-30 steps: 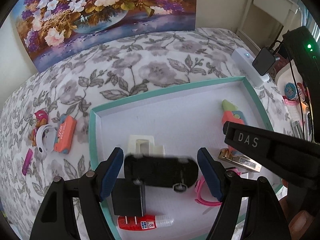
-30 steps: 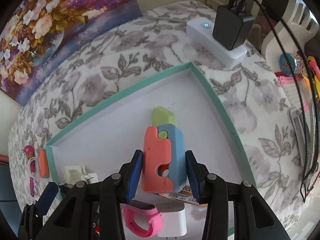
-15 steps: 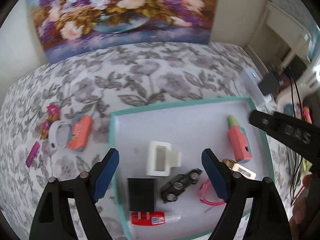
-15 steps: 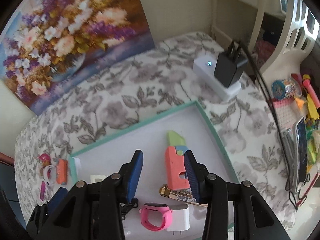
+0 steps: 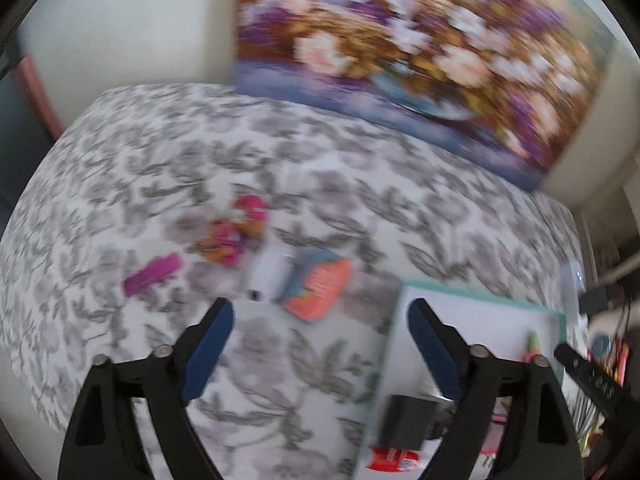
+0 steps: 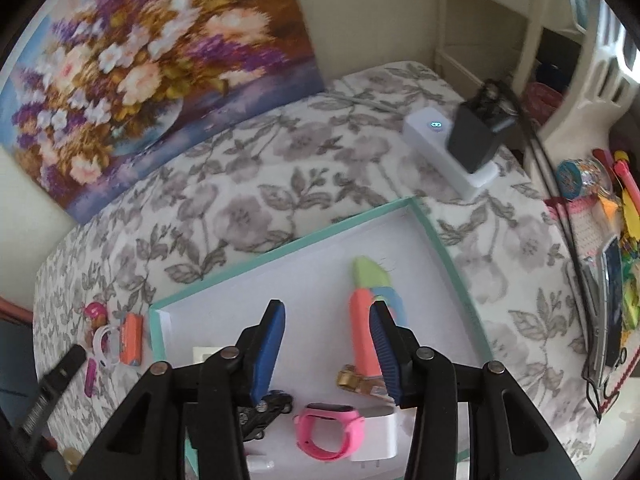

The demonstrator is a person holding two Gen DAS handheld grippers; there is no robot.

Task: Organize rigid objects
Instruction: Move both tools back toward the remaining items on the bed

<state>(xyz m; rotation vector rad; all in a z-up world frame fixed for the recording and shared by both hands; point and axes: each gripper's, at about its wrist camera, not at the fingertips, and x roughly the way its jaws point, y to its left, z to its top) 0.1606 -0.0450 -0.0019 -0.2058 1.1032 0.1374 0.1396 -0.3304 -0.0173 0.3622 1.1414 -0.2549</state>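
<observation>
- While both claws hang above the floral cloth (image 6: pixel 280 184), neither holds anything: my left gripper (image 5: pixel 320 334) stands wide, my right gripper (image 6: pixel 326 344) about half spread, blue pads bare.
- Left wrist view is smeared with blur. Between and beyond my left pads (image 5: pixel 206 350) lies bare cloth; the loose things sit past them.
- Loose on the cloth, outside the tray: orange box (image 5: pixel 318 288), a white ring (image 6: pixel 103 338) just beside it, magenta stick (image 5: pixel 152 274), and a pink-and-orange figure (image 5: pixel 236 232) farther off. Detail on the figure cannot be made out.
- Teal-rimmed tray (image 6: pixel 280 246) sits to the right of those things, white floor inside.
- In the tray, right wrist view: orange-blue-green toy cutter (image 6: pixel 366 312) lying flat, partly hidden behind my right claw's right pad (image 6: pixel 384 354); gold clip (image 6: pixel 350 378) at its near end.
- Nearer me: pink watch (image 6: pixel 330 426) touching a white plug (image 6: pixel 380 434); black toy car (image 6: pixel 264 410) under my right claw's left pad.
- Black adapter (image 5: pixel 406 422) and red-labelled tube (image 5: pixel 394 460) by the tray's near left corner, seen in the left wrist view.
- Beyond the tray's far corner: white power strip (image 6: pixel 440 148) with a black charger (image 6: pixel 474 142) plugged in.
- Flower painting (image 6: pixel 152 64) leans against the wall behind.
</observation>
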